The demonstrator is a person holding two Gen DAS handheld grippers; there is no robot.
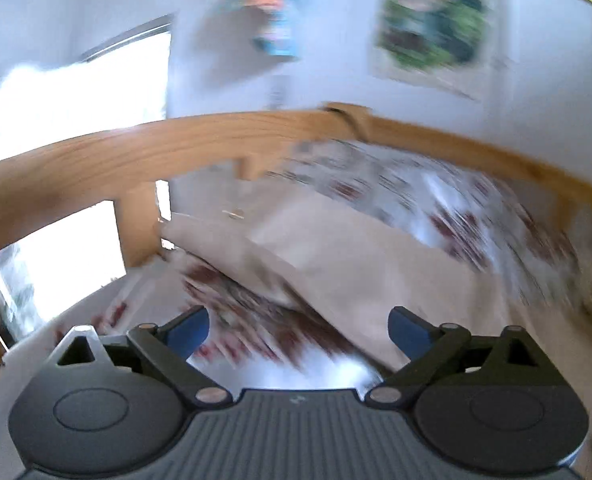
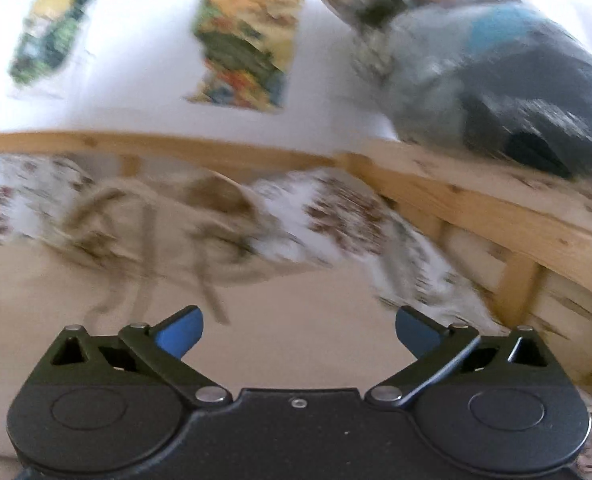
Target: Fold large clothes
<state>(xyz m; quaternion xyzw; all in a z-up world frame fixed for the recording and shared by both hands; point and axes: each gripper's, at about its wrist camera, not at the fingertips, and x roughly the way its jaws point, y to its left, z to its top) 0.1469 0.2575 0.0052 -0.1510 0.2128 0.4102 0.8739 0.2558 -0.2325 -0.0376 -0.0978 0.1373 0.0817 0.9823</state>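
Observation:
Both views are motion-blurred. A large beige garment (image 1: 347, 248) lies spread on a patterned bedspread (image 1: 455, 208); one edge runs diagonally toward the bed's left post. In the right wrist view the garment (image 2: 256, 320) fills the foreground, with its hood and drawstrings (image 2: 144, 232) bunched at the far end. My left gripper (image 1: 299, 326) is open and empty, just above the garment's edge. My right gripper (image 2: 299, 330) is open and empty above the flat beige cloth.
A wooden bed rail (image 1: 176, 144) runs across behind the bed and continues in the right wrist view (image 2: 475, 208). A heap of dark and blue clothes (image 2: 515, 92) sits on the ledge at right. Posters (image 2: 244, 40) hang on the white wall. A bright window (image 1: 76, 100) is at left.

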